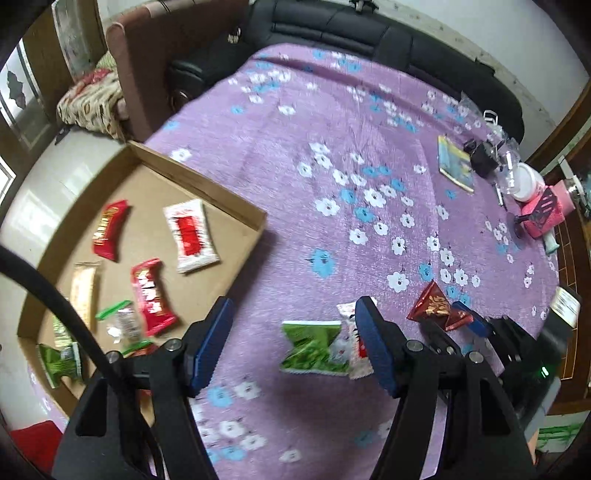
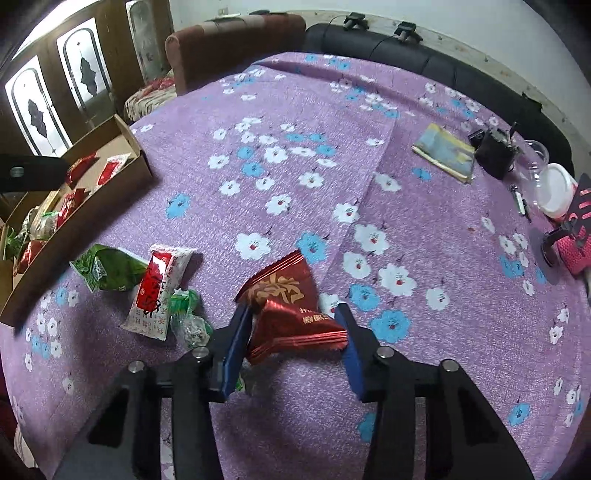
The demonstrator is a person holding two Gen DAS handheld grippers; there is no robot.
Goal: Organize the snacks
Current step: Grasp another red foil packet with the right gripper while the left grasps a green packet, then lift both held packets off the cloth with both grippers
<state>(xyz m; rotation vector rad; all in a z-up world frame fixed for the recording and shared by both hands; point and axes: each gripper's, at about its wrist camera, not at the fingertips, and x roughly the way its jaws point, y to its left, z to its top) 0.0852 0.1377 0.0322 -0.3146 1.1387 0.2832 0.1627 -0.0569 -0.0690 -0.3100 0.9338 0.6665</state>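
Observation:
My right gripper (image 2: 291, 317) is shut on a dark red snack packet (image 2: 295, 328); its blue pads touch both ends. A second dark red packet (image 2: 280, 284) with gold lettering leans just behind it. The left wrist view shows that gripper (image 1: 448, 315) to the right with the red packets (image 1: 434, 304). My left gripper (image 1: 291, 306) hangs open and empty over a green packet (image 1: 314, 347) and a white-and-red packet (image 1: 356, 343) lying on the purple flowered cloth. These appear as the green packet (image 2: 110, 269) and white packet (image 2: 159, 291), beside a small green-clear wrapper (image 2: 188, 317).
A shallow cardboard box (image 1: 207, 184) at the left holds several snacks, and its wall (image 2: 92, 218) borders the loose packets. At the far right lie a booklet (image 1: 456, 168), a white-lidded jar (image 1: 528, 181) and a pink object (image 1: 546, 214). A black padded seat back (image 1: 332, 26) runs along the far edge.

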